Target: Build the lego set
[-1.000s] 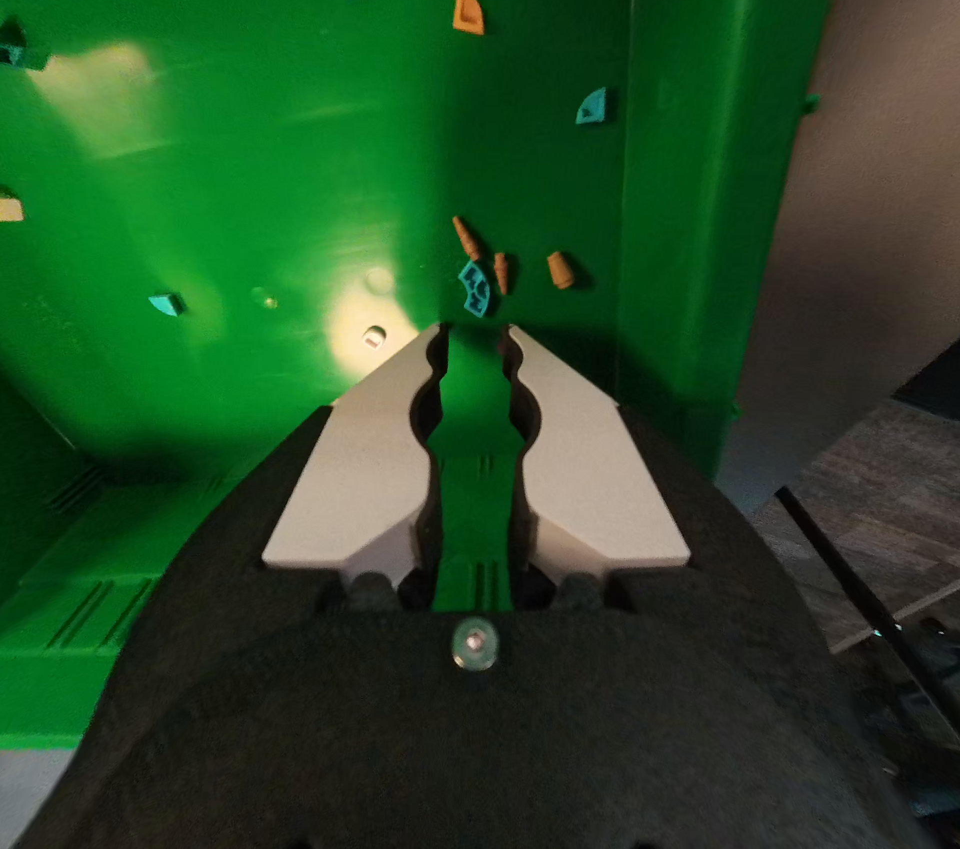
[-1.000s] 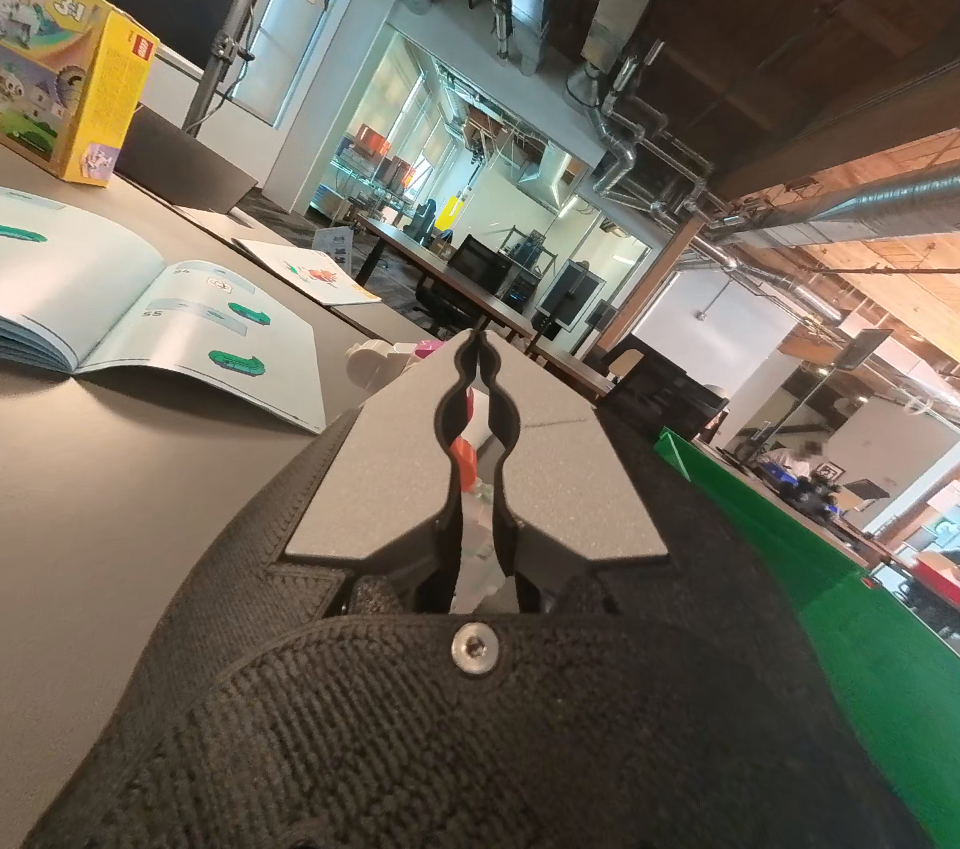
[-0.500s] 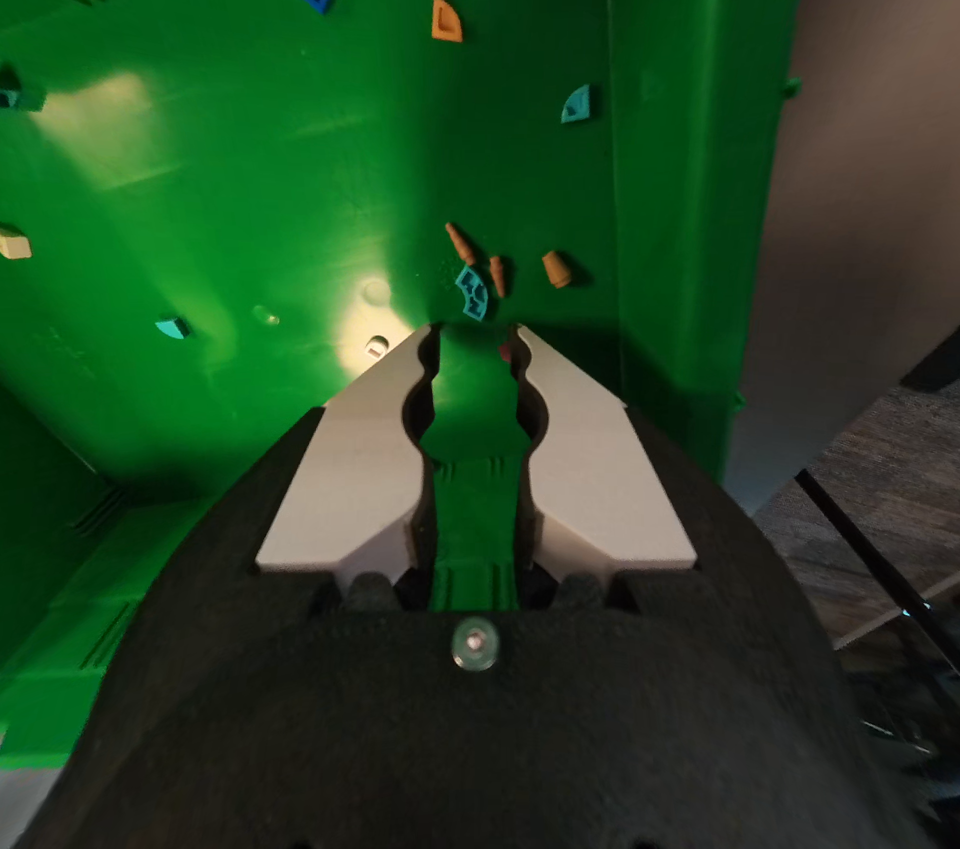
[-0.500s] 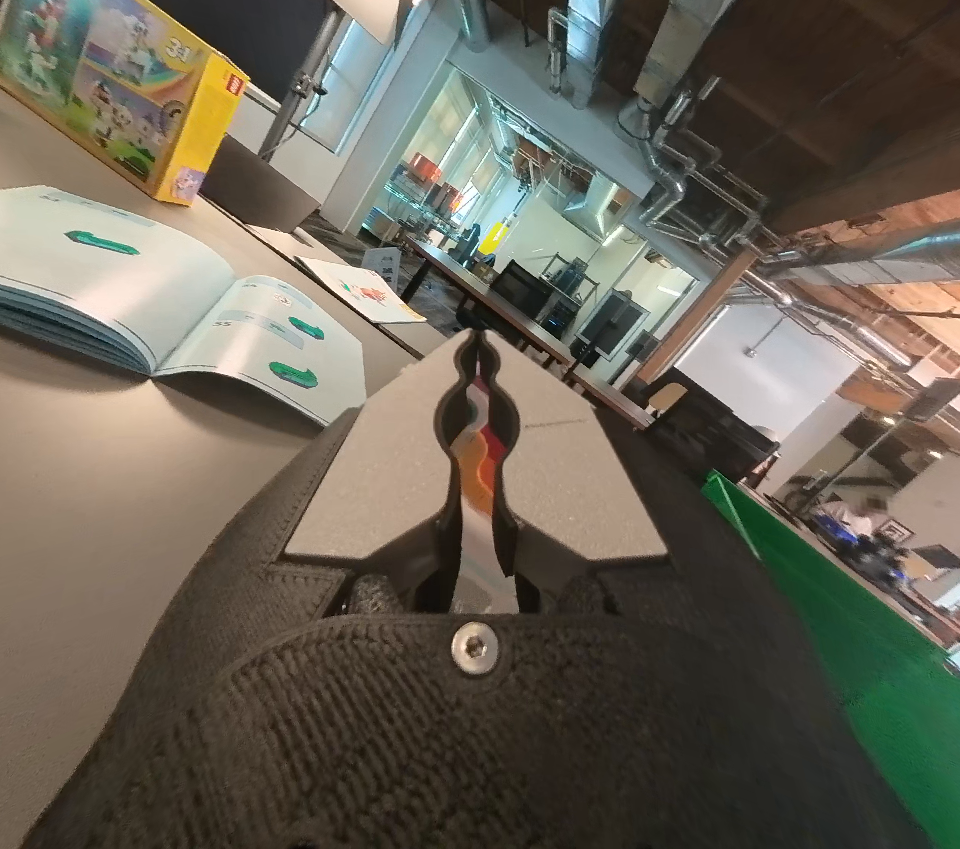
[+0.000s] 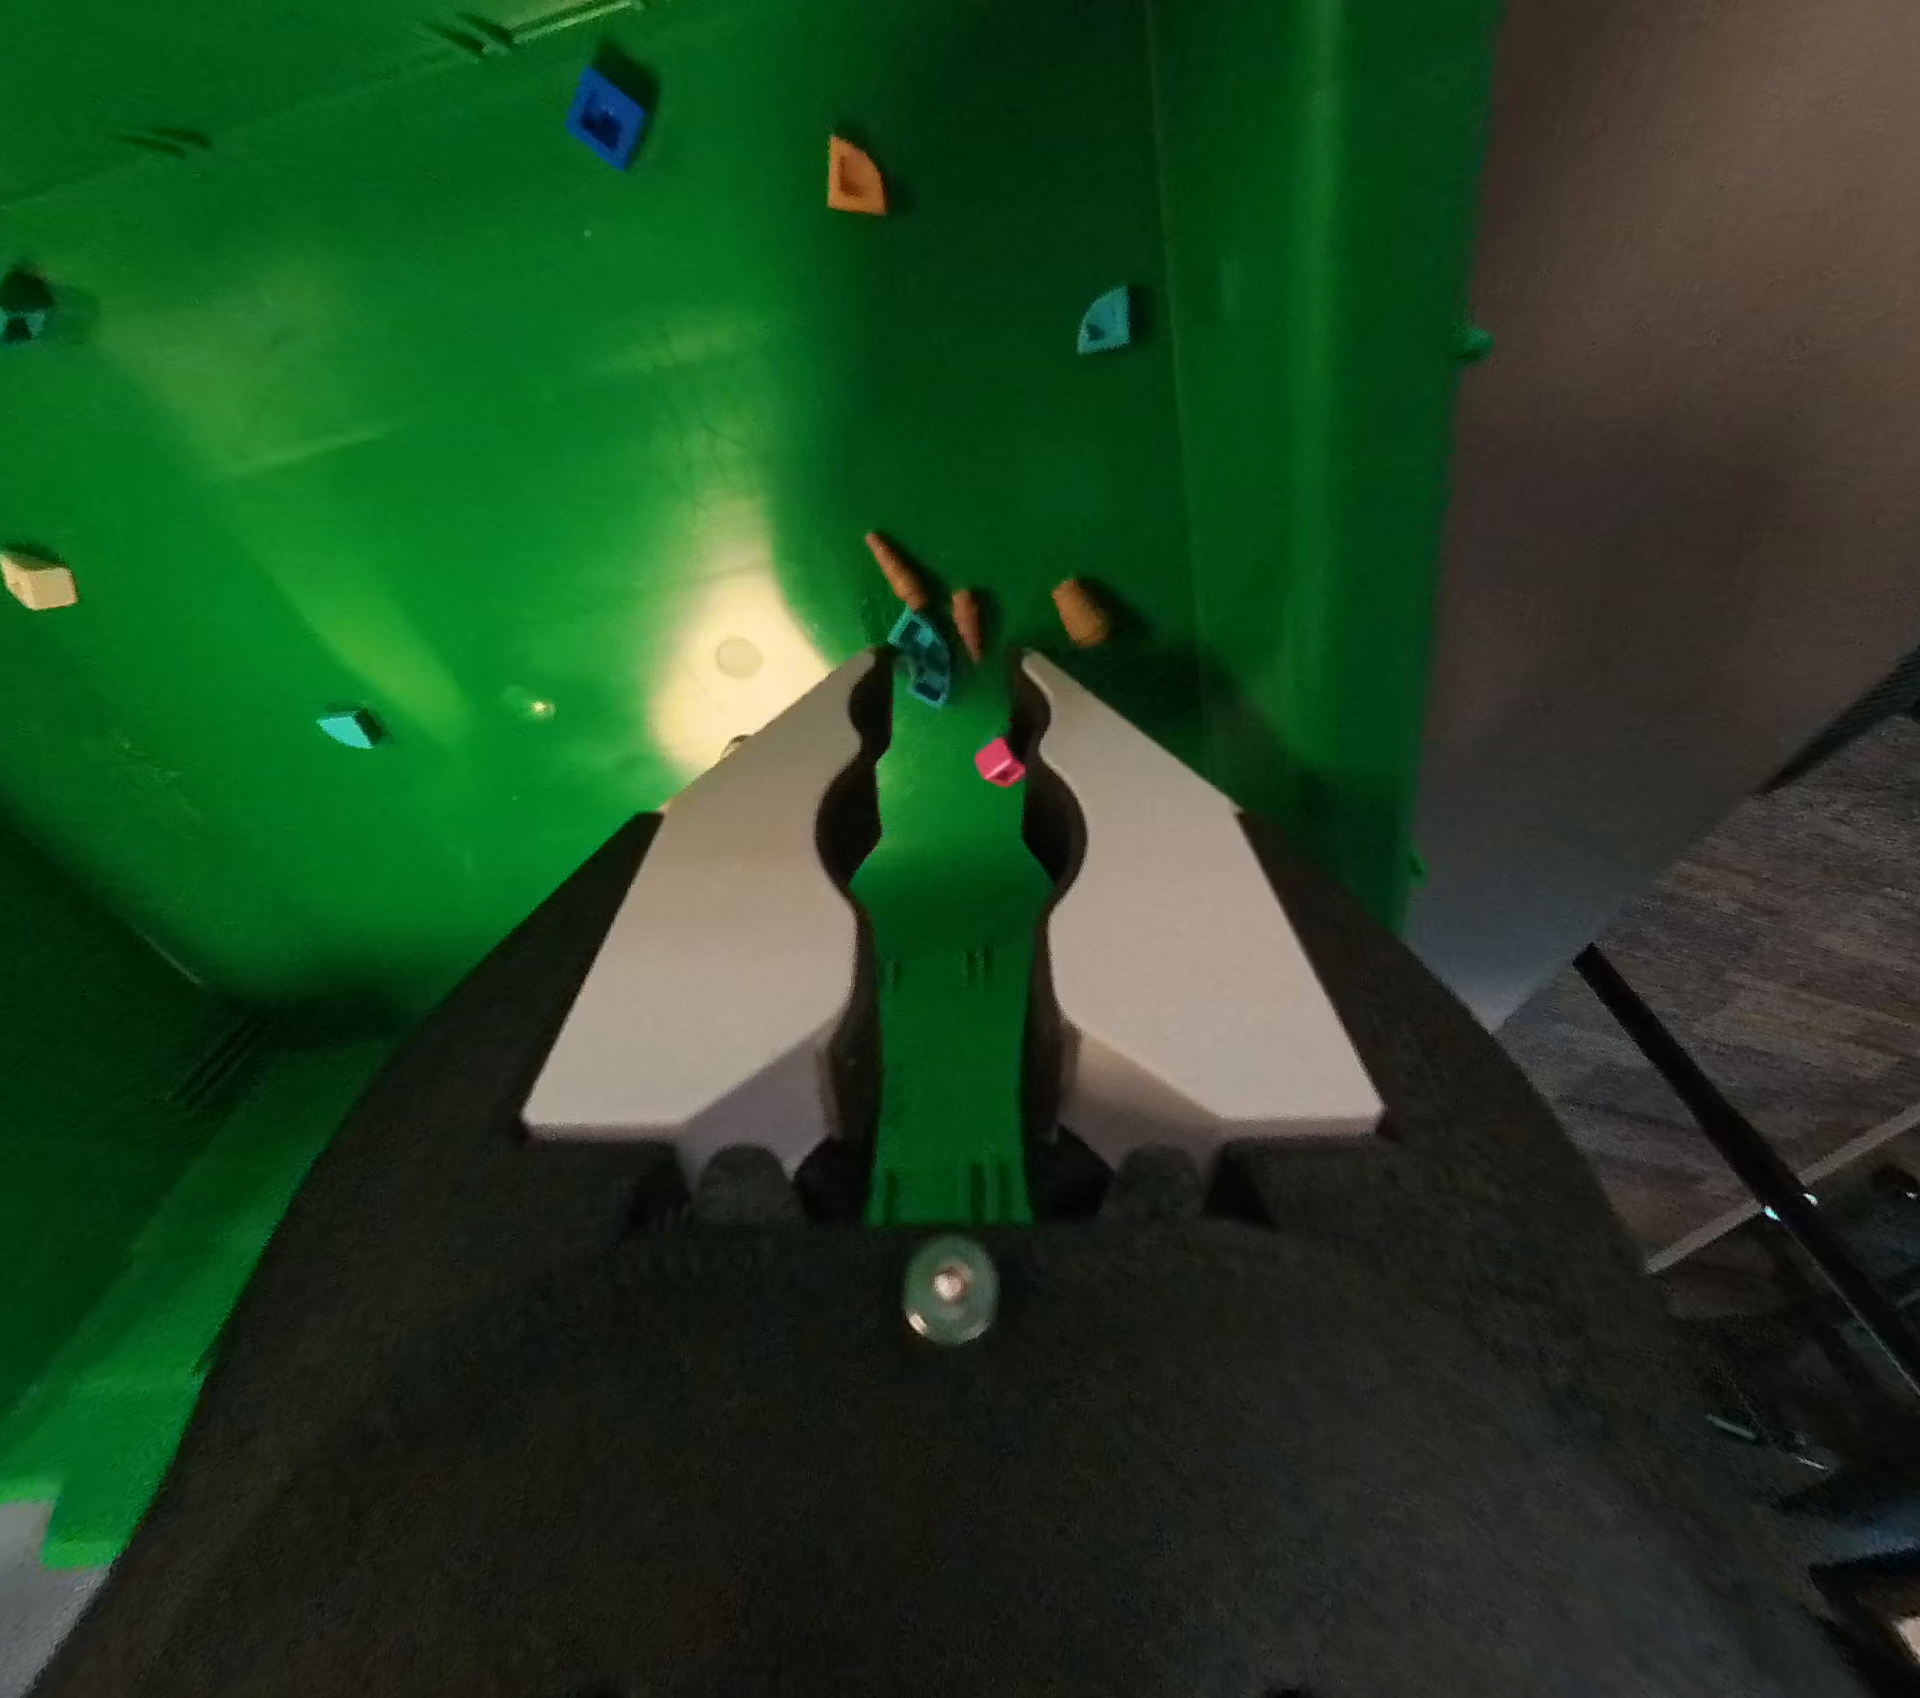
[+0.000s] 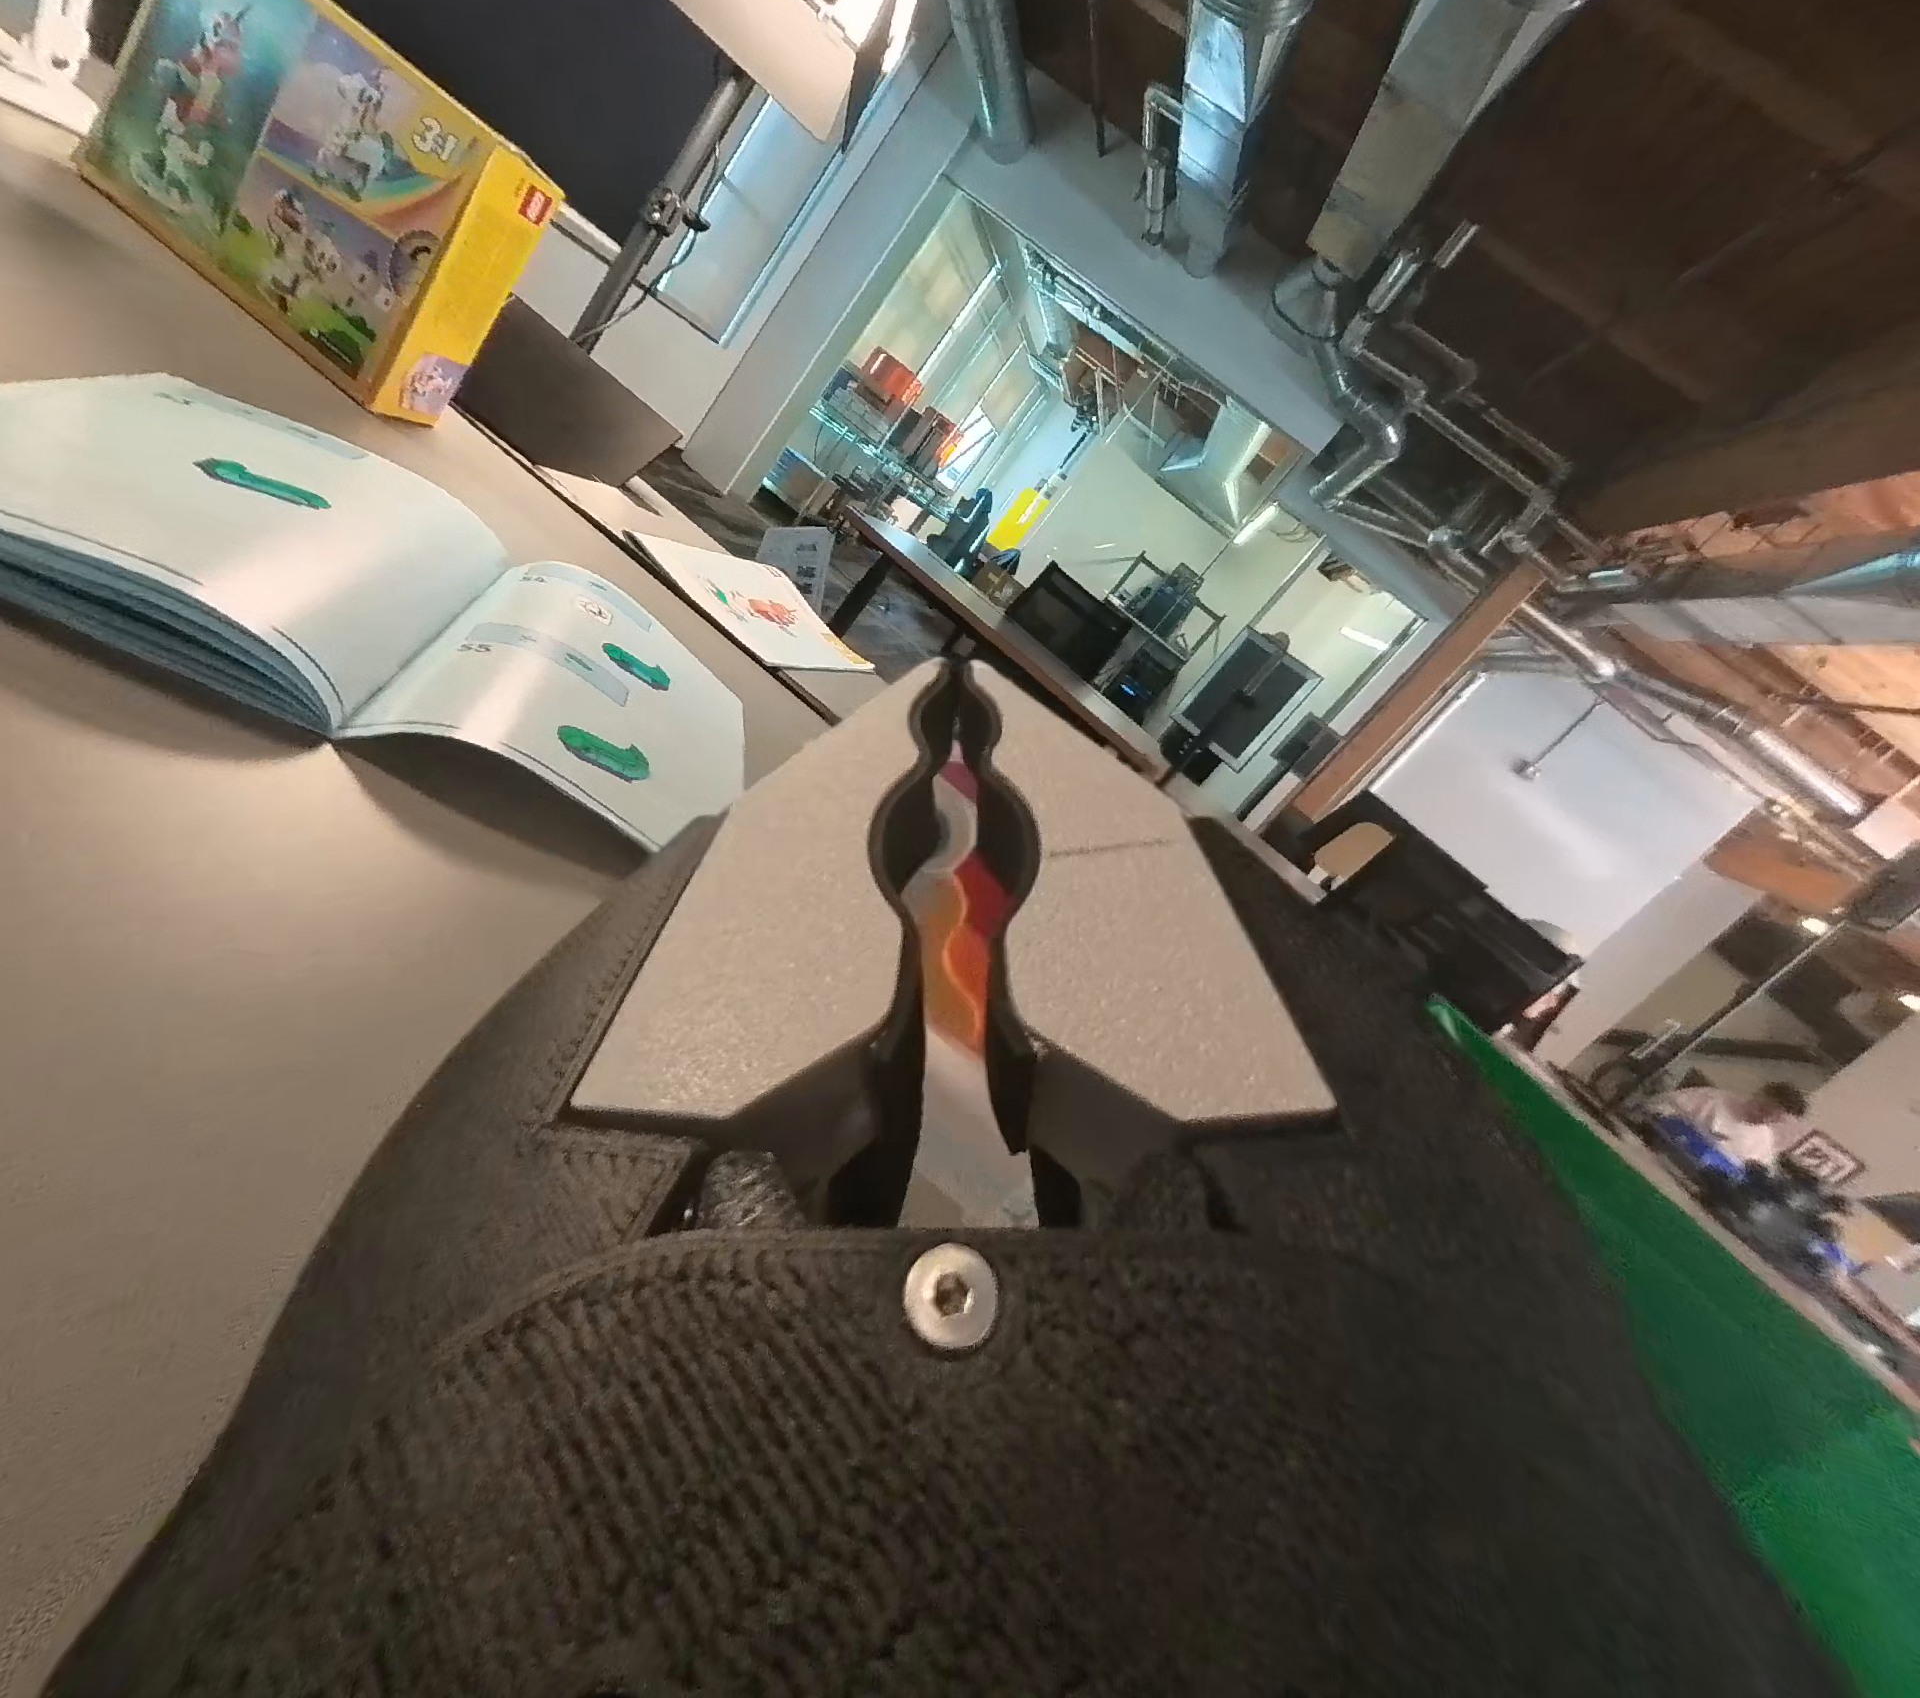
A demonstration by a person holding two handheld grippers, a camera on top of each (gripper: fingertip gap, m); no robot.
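Lego pieces scattered on floor of green bin (image 5: pixel 312 401), left gripper (image 5: pixel 951 661) above them, jaws parted, nothing held.
Pink piece (image 5: pixel 1000 761) sits between the fingers, mid-frame; teal curved piece (image 5: pixel 923 656) and three orange cones (image 5: pixel 1078 611) just beyond tips. Right gripper (image 6: pixel 954 674) tips nearly meet; multicoloured build (image 6: pixel 961 921) shows between jaws, grip uncertain. Open manual (image 6: pixel 312 599) left, set box (image 6: pixel 312 162) upper left.

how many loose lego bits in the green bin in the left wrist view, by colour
orange/brown: 4
teal: 4
blue: 1
pink: 1
cream: 1
total: 11
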